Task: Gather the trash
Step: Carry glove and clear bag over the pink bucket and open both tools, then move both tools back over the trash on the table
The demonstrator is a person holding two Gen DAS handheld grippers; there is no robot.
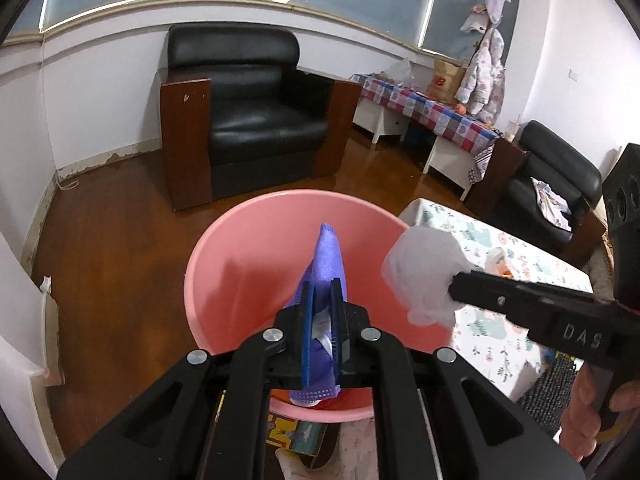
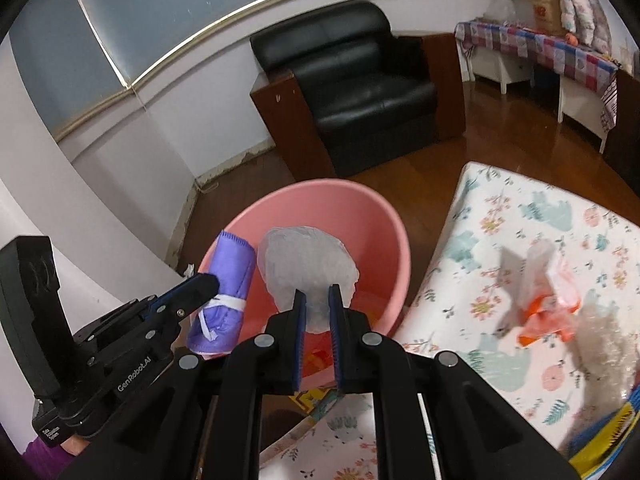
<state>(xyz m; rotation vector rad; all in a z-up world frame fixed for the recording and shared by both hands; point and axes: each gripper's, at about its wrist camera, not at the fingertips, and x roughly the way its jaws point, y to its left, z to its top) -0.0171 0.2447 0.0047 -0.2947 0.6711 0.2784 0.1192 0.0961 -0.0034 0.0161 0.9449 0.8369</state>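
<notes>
A pink basin (image 1: 248,248) (image 2: 376,220) stands on the wooden floor below both grippers. My left gripper (image 1: 323,286) (image 2: 208,280) is shut on a folded purple face mask (image 1: 326,252) (image 2: 230,276), held over the basin's near side. My right gripper (image 2: 318,292) (image 1: 454,288) is shut on a crumpled white plastic bag (image 2: 306,264) (image 1: 424,272), which hangs over the basin's right rim. Loose orange-and-clear plastic wrapping (image 2: 540,304) lies blurred on the floral-cloth table (image 2: 520,240) to the right.
A black leather armchair (image 1: 248,112) (image 2: 360,92) stands behind the basin. A plaid-covered bench (image 1: 432,116) with bags and a jacket runs along the right wall. A second black chair (image 1: 552,184) sits at the far right. A person's fingers (image 1: 588,420) grip the right handle.
</notes>
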